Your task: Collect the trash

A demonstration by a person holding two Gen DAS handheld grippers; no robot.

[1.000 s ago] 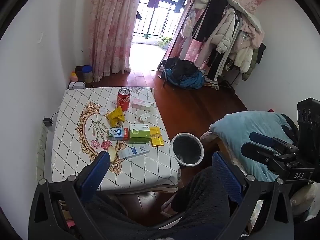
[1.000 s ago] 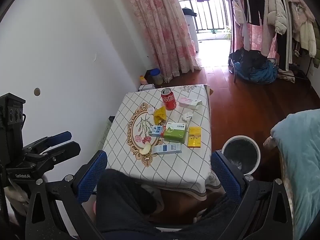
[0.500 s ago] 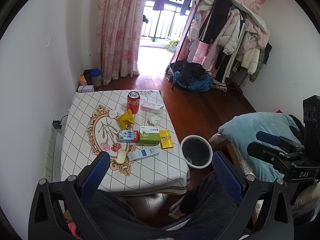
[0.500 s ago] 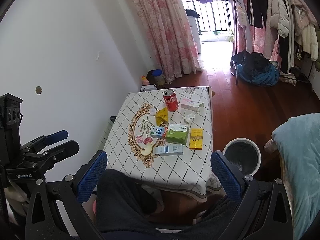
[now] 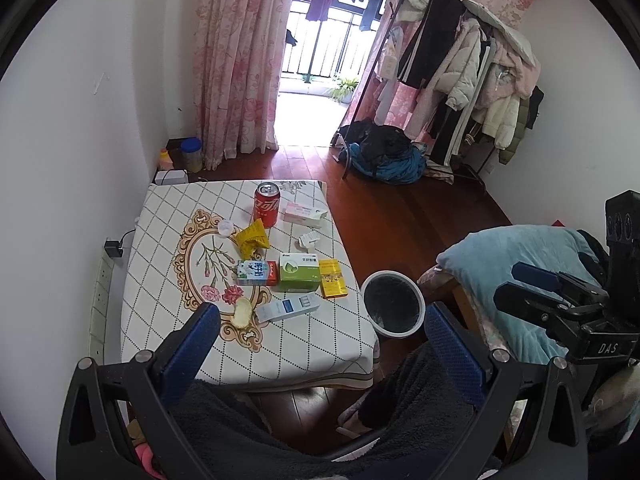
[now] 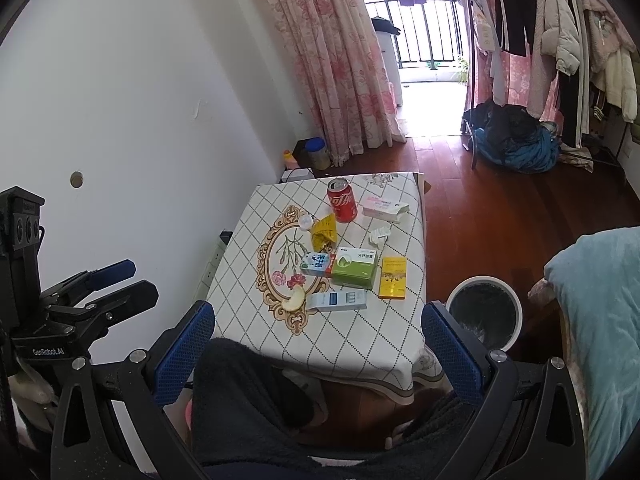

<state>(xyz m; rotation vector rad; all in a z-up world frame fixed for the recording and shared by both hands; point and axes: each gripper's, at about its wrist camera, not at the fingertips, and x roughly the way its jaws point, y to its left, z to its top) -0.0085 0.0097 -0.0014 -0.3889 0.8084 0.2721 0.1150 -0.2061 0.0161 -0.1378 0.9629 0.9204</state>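
A small table [image 5: 168, 240] with a checked cloth carries trash: a red cola can [image 5: 267, 204], a yellow wrapper [image 5: 252, 236], a green box [image 5: 298, 270], a yellow box [image 5: 332, 283], a blue-white carton [image 5: 256, 273], a white-blue box [image 5: 288, 307], a pink box [image 5: 304, 214], crumpled paper [image 5: 308, 240] and a fruit peel [image 5: 242, 311]. A white bin [image 5: 393, 309] with a black liner stands on the floor right of the table. My left gripper [image 5: 320, 344] and right gripper [image 6: 320, 340] are both open and empty, held above my lap, short of the table.
A white wall runs along the table's left side with a power strip [image 5: 100, 292]. A bed with a blue blanket [image 5: 520, 264] is on the right. A clothes rack [image 5: 460, 80], a pile of clothes [image 5: 384, 156] and pink curtains [image 5: 236, 60] stand at the far end.
Both cameras have shifted slightly; the table and bin sit further right in the left wrist view. Both grippers stay open and nothing on the table has moved.
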